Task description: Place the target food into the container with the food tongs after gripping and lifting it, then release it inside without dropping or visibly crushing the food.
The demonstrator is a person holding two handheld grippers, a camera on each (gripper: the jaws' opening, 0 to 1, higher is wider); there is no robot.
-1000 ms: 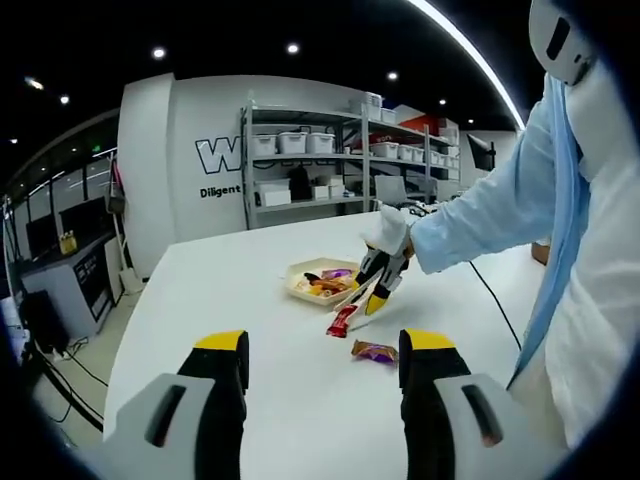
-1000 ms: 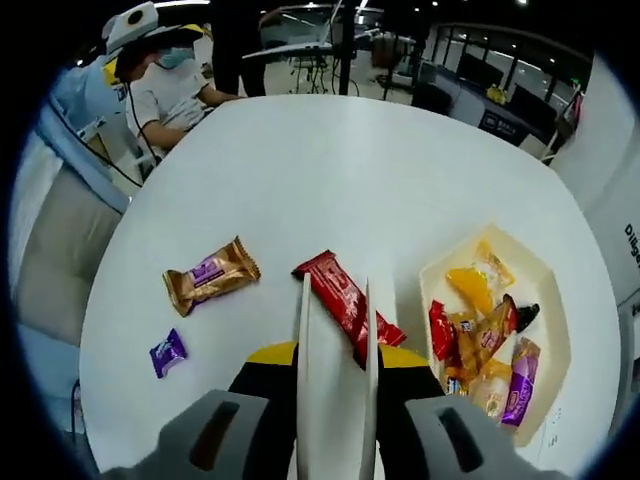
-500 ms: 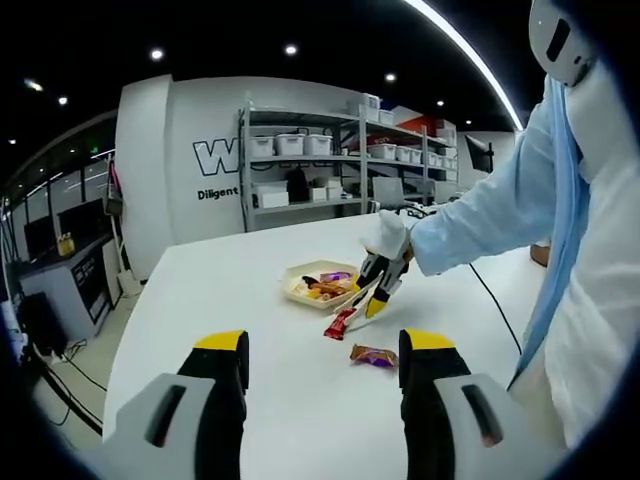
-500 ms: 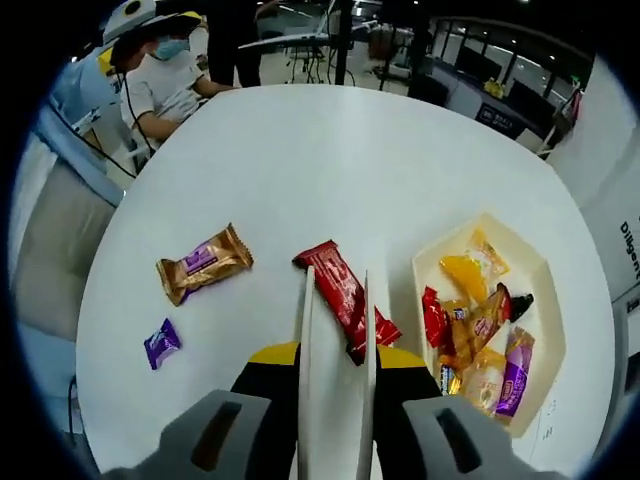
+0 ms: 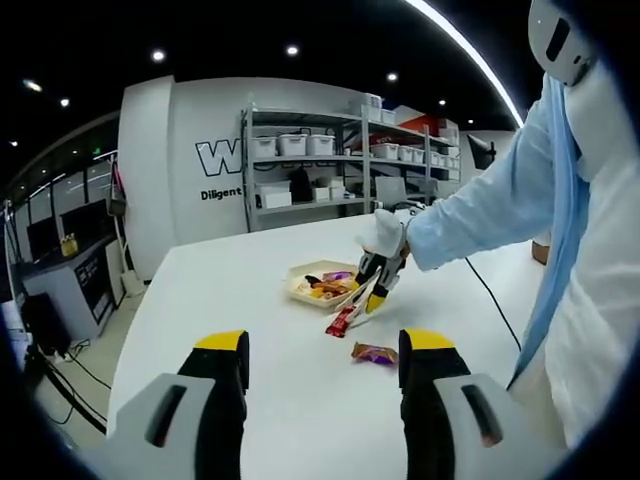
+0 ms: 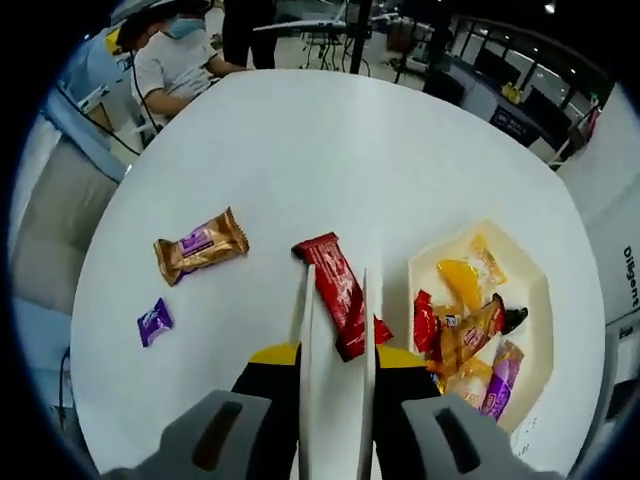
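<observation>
White food tongs (image 6: 335,320) stick out from my right gripper (image 6: 335,356), which is shut on them. Their blades pinch a red snack bar (image 6: 336,290) just left of the cream hexagonal tray (image 6: 528,262), which holds several wrapped snacks. In the left gripper view a gloved hand holds the right gripper (image 5: 378,275) with the red bar (image 5: 341,321) hanging from the tongs beside the tray (image 5: 296,290). I cannot tell whether the bar's low end touches the table. My left gripper (image 5: 322,345) stands open over the near table with nothing between its fingers.
A gold-brown wrapped bar (image 6: 200,245) and a small purple candy (image 6: 153,322) lie on the white round table (image 6: 330,160). The gold bar (image 5: 374,352) lies near my left gripper. A person in a pale blue coat (image 5: 560,250) stands at the right. Shelving (image 5: 320,165) stands behind the table.
The right gripper view has drawn back a little from the table, with the red bar still pinched in the tongs. The left gripper stays open and still.
</observation>
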